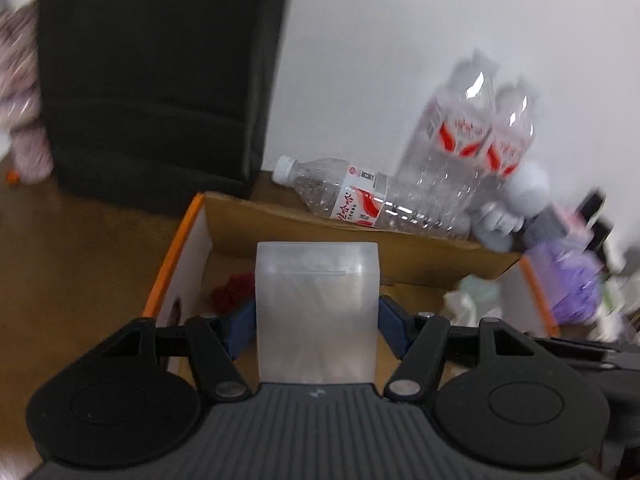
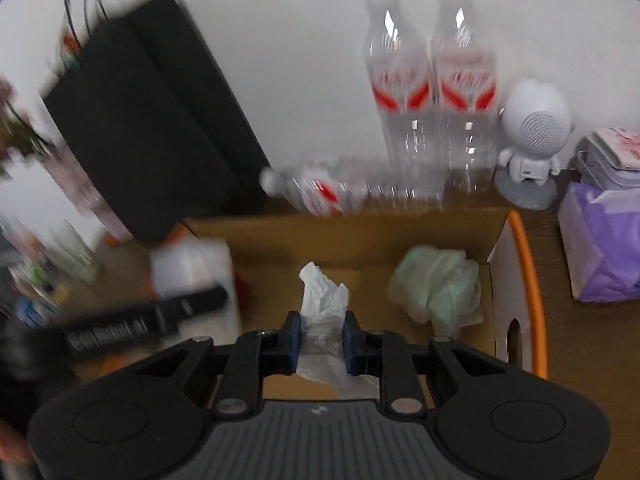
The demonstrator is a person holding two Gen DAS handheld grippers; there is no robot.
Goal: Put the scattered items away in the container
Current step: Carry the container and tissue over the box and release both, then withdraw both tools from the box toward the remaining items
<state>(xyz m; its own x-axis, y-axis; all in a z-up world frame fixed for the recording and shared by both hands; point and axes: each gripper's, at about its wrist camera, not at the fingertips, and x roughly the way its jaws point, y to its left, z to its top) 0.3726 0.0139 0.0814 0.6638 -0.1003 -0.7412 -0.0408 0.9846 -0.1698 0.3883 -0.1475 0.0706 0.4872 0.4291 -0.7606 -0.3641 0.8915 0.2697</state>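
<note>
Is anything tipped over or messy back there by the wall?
Yes. One clear water bottle lies on its side behind the cardboard box, while two bottles like it stand upright next to it. It looks knocked over.

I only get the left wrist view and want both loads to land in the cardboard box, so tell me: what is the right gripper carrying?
Observer: The right gripper is shut on a crumpled white tissue.
Operator: Is it over the box yet?
Observer: Yes, the cardboard box floor shows directly beyond its fingertips.
Operator: What lies in the box near it?
Observer: A pale green crumpled bag sits to the tissue's right, close to the orange-edged side wall.
Operator: Does my load show from there?
Observer: Yes, blurred: the frosted plastic case is at the box's left end, with the left gripper beside it.
</note>
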